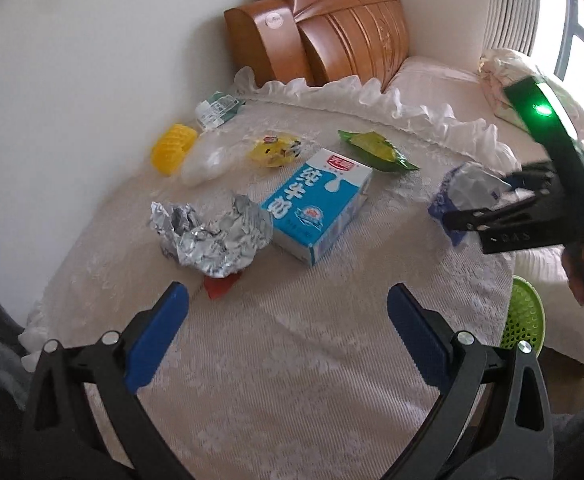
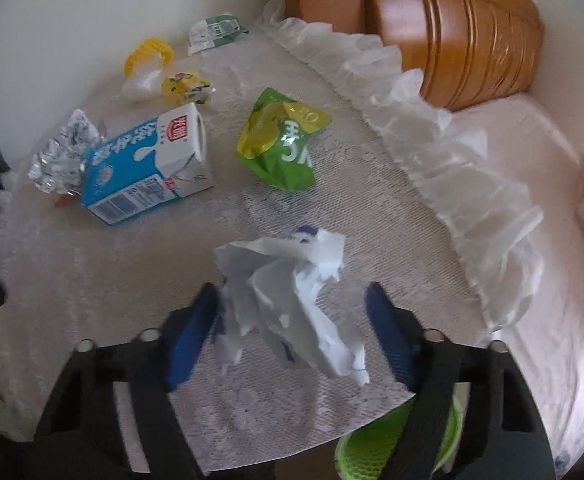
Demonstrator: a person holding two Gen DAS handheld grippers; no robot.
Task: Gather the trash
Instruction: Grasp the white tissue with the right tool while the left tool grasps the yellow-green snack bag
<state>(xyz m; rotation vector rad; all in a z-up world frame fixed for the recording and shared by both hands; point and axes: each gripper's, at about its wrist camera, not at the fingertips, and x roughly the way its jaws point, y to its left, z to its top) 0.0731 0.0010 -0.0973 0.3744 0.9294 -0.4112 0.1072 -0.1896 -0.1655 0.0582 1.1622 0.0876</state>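
Observation:
Trash lies on a lace-covered table (image 1: 292, 360). My right gripper (image 2: 292, 296) is open, its blue fingers on both sides of a crumpled white and blue paper wrapper (image 2: 288, 304), left finger touching it; the wrapper also shows in the left wrist view (image 1: 463, 188). My left gripper (image 1: 288, 300) is open and empty, just short of a crumpled foil ball (image 1: 212, 232) and a blue and white milk carton (image 1: 315, 204). A green snack bag (image 2: 284, 140) lies beyond the wrapper.
A yellow plastic piece (image 1: 172, 148), a clear bag (image 1: 208, 160), a yellow wrapper (image 1: 276, 150) and a green and white packet (image 1: 216, 108) lie at the far side by the wall. A green mesh basket (image 2: 395, 444) stands below the table's edge. A bed with wooden headboard (image 1: 331, 28) is behind.

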